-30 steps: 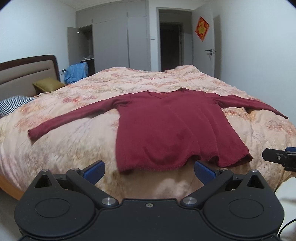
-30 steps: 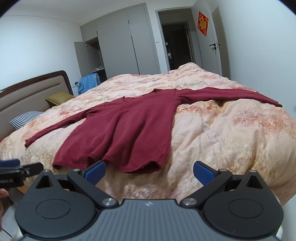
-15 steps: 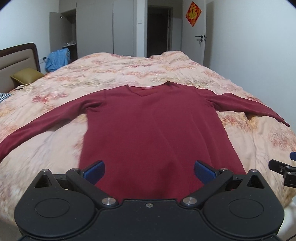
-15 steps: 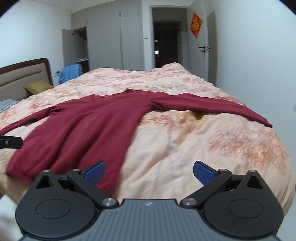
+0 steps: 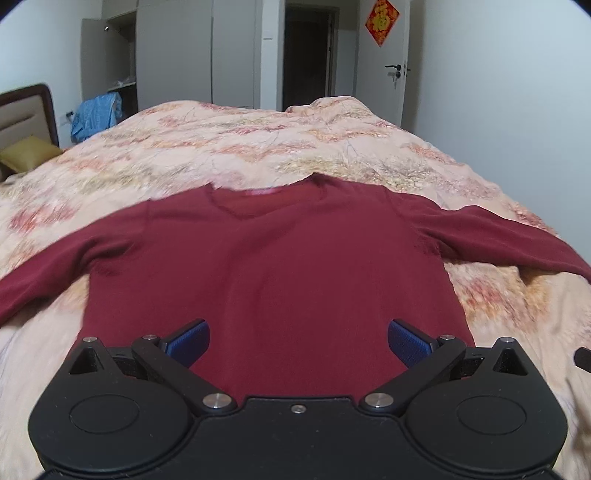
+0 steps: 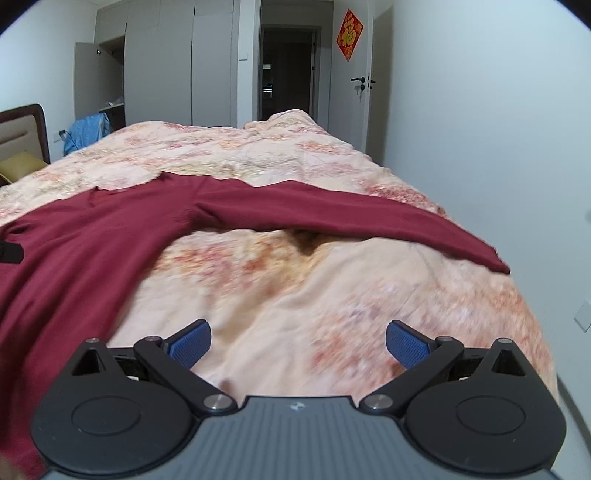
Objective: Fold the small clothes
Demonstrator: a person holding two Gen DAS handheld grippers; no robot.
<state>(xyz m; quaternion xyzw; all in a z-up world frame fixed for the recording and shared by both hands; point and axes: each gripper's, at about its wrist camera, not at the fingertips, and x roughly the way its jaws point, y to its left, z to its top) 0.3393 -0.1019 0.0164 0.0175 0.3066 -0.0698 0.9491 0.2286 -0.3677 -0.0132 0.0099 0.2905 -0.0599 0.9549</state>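
Now both grippers (fingers spread, empty) have closed in over the maroon sweater (image 5: 273, 266).

Premises: a home bedroom. Evidence: large bed under a floral quilt (image 5: 258, 147), padded headboard (image 5: 26, 110), yellow pillow (image 5: 27, 157), built-in wardrobe (image 6: 159, 62) with one door open, white door (image 5: 397, 70) bearing a red paper ornament (image 5: 382, 16).

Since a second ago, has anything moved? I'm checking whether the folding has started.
Only the hand-held grippers moved: the left hand-held gripper advanced over the hem of the dark red long-sleeved sweater, and the right hand-held gripper moved forward over the floral peach quilt, beside the sweater's body. Both remain open and hold nothing. The sweater lies flat as before, sleeves spread.
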